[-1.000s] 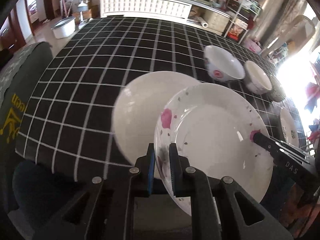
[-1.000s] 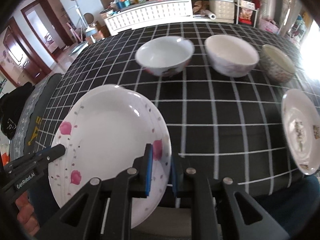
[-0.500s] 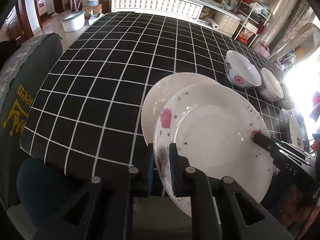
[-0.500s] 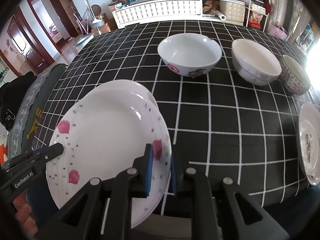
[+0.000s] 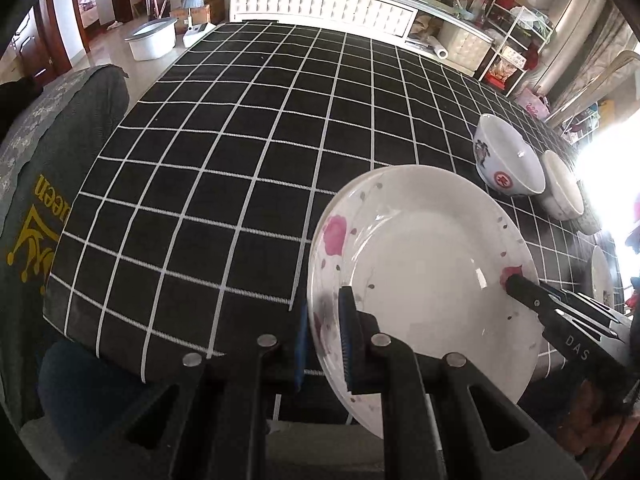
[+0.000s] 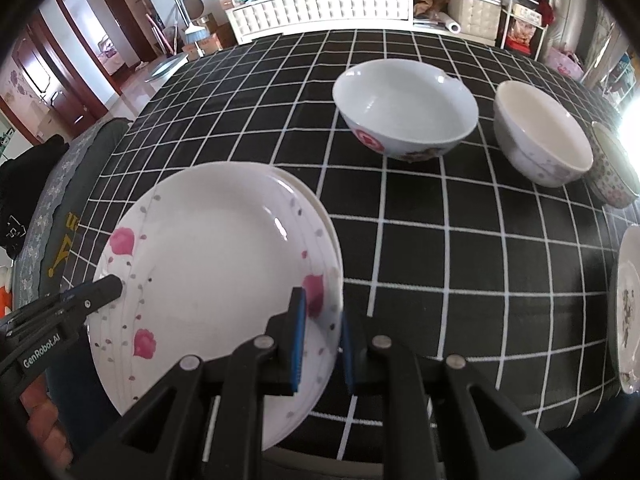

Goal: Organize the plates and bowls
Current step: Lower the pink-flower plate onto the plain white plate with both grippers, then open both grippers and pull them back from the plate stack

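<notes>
A white plate with pink flowers is held by both grippers over the table's front edge. My left gripper is shut on its left rim. My right gripper is shut on its right rim. It also shows in the right wrist view. A plain white plate lies almost fully hidden beneath it, only a sliver of rim showing. A white bowl with a red mark, a cream bowl and a small patterned bowl stand in a row further back.
The table has a black cloth with white grid lines. A small patterned plate lies at the right edge. A chair with a grey cover stands at the left. A white cabinet stands beyond the table.
The flowered plate, held by both grippers, has moved over the plain white plate, which now is nearly covered. Both grippers stay shut on it.
</notes>
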`<control>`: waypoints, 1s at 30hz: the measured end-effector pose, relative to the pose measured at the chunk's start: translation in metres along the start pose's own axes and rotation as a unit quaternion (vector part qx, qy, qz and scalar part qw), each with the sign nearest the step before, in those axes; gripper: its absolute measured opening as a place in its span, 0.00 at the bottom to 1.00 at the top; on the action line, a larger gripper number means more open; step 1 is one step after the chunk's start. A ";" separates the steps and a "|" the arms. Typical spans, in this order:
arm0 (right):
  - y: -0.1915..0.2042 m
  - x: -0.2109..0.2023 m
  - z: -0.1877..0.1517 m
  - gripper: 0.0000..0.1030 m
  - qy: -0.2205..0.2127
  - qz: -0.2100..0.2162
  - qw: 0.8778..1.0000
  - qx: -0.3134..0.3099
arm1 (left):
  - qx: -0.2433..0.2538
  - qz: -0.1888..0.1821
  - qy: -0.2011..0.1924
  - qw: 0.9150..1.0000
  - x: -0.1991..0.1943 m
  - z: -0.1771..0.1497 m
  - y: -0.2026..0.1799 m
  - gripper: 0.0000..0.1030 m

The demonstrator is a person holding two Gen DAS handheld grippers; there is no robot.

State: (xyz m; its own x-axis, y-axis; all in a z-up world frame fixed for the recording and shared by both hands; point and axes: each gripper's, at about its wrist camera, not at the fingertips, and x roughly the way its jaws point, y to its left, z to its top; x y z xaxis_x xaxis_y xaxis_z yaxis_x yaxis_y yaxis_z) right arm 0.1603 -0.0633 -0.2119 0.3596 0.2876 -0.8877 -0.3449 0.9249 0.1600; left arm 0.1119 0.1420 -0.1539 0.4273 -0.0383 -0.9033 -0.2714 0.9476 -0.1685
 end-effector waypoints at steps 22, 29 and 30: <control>0.001 0.011 0.005 0.20 0.001 -0.014 1.000 -0.013 | -0.005 0.004 0.000 1.000 0.013 0.006 0.003 0.11; -0.008 -0.002 0.003 0.20 -0.009 -0.011 1.000 0.001 | 0.004 0.008 -0.027 1.000 -0.010 0.008 0.000 0.11; -0.008 -0.006 0.003 0.20 -0.013 -0.009 1.000 0.003 | 0.006 0.008 -0.031 0.999 -0.014 0.008 -0.001 0.11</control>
State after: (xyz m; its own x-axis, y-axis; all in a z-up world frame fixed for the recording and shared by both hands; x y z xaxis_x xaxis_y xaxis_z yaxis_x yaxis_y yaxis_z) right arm 0.1634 -0.0720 -0.2072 0.3881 0.2765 -0.8792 -0.3330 0.9316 0.1460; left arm 0.1130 0.1439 -0.1377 0.4755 -0.0045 -0.8797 -0.2689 0.9514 -0.1502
